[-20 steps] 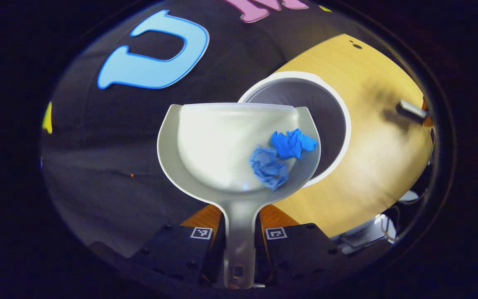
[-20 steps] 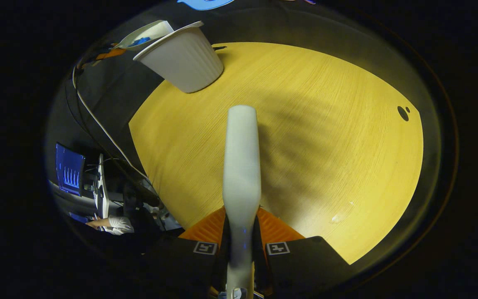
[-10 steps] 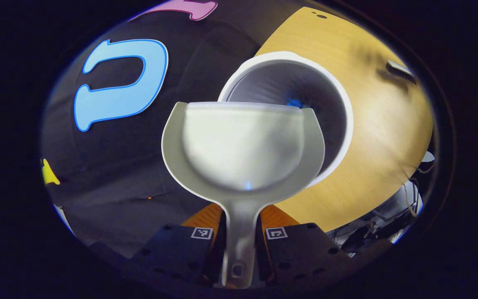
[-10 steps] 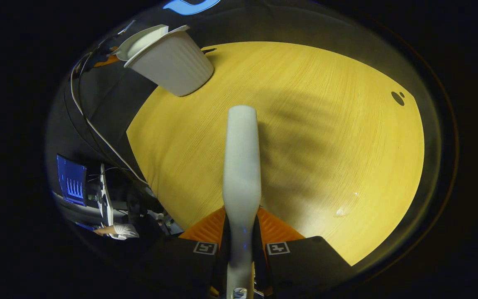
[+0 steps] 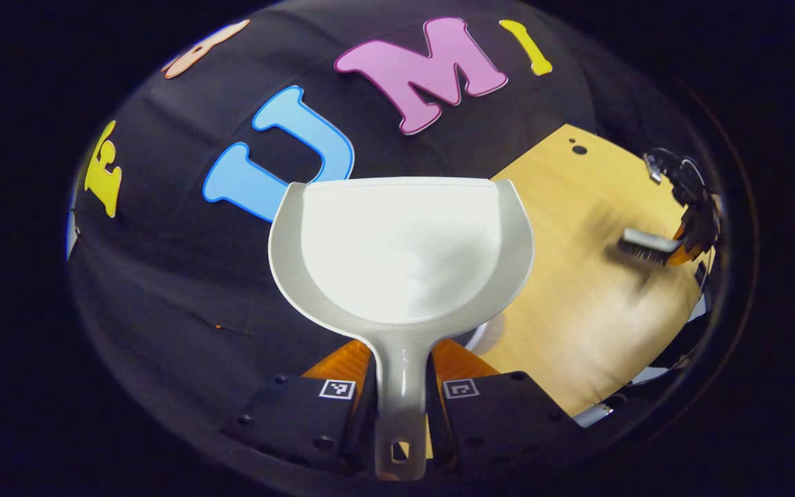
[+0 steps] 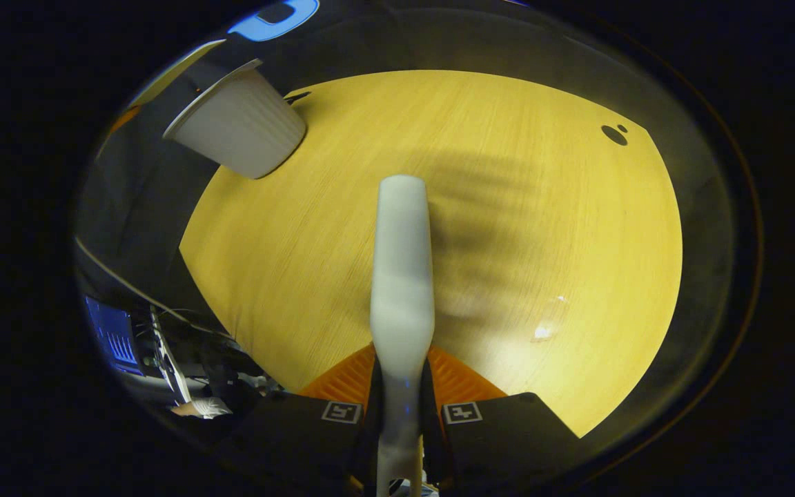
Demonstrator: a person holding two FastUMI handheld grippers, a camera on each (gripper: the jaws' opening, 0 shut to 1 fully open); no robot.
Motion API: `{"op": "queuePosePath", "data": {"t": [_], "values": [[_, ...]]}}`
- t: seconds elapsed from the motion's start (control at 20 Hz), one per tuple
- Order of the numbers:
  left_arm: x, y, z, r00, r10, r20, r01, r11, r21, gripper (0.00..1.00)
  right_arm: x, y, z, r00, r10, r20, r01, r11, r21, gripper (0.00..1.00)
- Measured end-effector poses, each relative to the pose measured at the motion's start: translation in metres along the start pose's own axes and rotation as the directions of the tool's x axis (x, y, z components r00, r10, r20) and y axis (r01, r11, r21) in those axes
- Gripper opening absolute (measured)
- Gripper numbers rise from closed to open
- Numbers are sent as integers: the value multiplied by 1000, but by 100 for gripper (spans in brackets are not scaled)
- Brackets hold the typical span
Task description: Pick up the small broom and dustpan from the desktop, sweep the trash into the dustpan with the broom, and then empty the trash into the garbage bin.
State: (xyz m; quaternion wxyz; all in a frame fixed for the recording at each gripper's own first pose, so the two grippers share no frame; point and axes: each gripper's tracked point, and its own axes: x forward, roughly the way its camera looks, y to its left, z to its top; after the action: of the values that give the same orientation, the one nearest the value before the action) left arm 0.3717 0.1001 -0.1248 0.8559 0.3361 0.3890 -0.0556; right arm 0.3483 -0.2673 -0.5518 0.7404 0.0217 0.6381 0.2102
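My left gripper (image 5: 397, 407) clamps the dustpan (image 5: 401, 255), now emptied of blue trash; right gripper (image 6: 401, 414) grips the broom (image 6: 402, 276); dumping complete.

Glossy smooth plastic dustpan (image 5: 401, 255) (bin (image 6: 235, 131) ribbed) over matt wood-grain desktop (image 6: 508, 207)

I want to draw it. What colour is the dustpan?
The plastic dustpan is plain white, clearest in the left gripper view.

**Around the worktop**

The wooden worktop (image 6: 508, 207) has two small dark holes (image 6: 613, 133) near its far edge. Beyond its left side stand a lit blue screen (image 6: 113, 335) and a thin cable (image 6: 128, 286) across dark cloth.
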Motion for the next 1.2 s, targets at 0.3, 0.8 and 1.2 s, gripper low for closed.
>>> {"op": "queuePosePath", "data": {"t": [0.3, 0.8, 1.2], "values": [[31, -92, -1, 957, -204, 205, 256, 928, -271, 28, 27, -15, -20, 992, -125, -5, 125, 988, 91, 29], [129, -156, -110, 915, -381, -134, 279, 836, -473, 30, 46, -2, -25, 986, -164, -23, 163, 937, 308, 29], [137, -171, -127, 895, -391, -215, 230, 817, -529, 30, 72, 12, -20, 985, -155, -72, 170, 926, 338, 29]]}}
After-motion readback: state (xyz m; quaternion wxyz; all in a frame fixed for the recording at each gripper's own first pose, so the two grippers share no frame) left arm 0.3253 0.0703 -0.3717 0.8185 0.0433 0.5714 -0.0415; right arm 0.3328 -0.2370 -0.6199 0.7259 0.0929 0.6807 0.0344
